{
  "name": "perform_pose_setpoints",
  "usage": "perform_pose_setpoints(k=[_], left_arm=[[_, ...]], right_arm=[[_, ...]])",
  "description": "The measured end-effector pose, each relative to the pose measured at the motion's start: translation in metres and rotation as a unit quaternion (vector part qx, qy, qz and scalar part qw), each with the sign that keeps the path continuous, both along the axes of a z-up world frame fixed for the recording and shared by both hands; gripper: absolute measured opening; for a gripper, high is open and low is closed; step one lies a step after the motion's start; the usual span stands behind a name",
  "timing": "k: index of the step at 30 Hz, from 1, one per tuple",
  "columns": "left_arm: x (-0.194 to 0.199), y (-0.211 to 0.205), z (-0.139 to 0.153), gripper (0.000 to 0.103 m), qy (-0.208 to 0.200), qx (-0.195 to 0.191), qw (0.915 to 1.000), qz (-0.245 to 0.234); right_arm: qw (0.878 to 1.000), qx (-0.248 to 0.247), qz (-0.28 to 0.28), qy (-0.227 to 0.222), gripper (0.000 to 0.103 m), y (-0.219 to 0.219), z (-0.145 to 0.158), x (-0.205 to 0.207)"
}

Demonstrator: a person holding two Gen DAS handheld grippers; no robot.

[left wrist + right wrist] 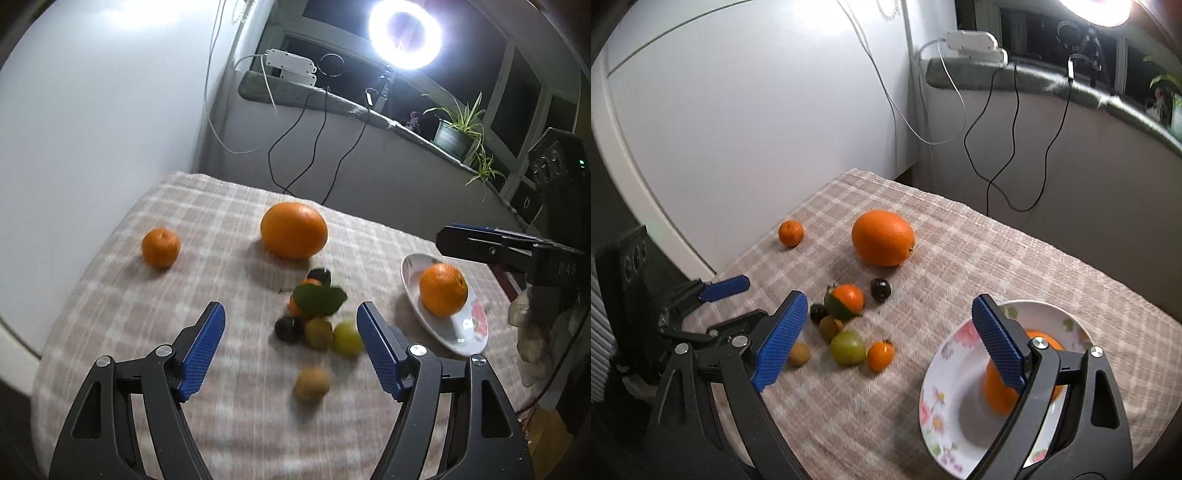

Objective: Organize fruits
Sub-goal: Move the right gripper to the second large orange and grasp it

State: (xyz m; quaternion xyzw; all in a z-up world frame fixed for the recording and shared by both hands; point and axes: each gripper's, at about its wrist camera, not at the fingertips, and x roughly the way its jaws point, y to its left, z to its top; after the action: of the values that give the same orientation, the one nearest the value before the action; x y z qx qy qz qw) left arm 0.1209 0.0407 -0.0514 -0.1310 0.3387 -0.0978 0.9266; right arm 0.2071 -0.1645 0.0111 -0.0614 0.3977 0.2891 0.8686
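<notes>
Your left tongs, black with blue ribbed pads, tilt down over the checked beige cloth on the counter, jaws spread wide and empty. Your right tongs likewise gape, holding nothing.

Fruits, left to right:
- small round mandarin, alone;
- large glossy orange, well apart;
- cluster of small fruit: leafy tangerine, dark plum, brown kiwi, green fruit;
- orange on the white floral plate.

Only the right view shows a small orange persimmon; only the left shows your gloved hand.
</notes>
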Motion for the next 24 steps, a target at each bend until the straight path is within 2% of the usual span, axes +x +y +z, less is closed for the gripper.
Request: perform_pose_setpoints(k=[2,6,12,17,24], left_arm=[[0.01,0.001,0.001,0.08,0.001,-0.009,0.9999,-0.009],[0.037,0.003,0.003,0.08,0.01,-0.039,0.9989,-0.023],[0.072,0.001,-0.006,0.08,0.024,-0.047,0.9979,-0.038],[0.098,0.0,-0.014,0.08,0.033,-0.052,0.9972,-0.042],[0.118,-0.005,-0.026,0.08,0.046,-0.046,0.9964,-0.054]], right_arm=[[1.0,0.012,-0.006,0.02,0.096,0.001,-0.001,0.013],[0.996,0.037,-0.019,0.076,0.096,0.007,-0.01,0.046],[0.985,0.083,-0.048,0.145,0.096,0.016,-0.029,0.086],[0.976,0.095,-0.069,0.181,0.096,0.028,-0.047,0.114],[0.958,0.122,-0.105,0.236,0.096,0.03,-0.078,0.144]])
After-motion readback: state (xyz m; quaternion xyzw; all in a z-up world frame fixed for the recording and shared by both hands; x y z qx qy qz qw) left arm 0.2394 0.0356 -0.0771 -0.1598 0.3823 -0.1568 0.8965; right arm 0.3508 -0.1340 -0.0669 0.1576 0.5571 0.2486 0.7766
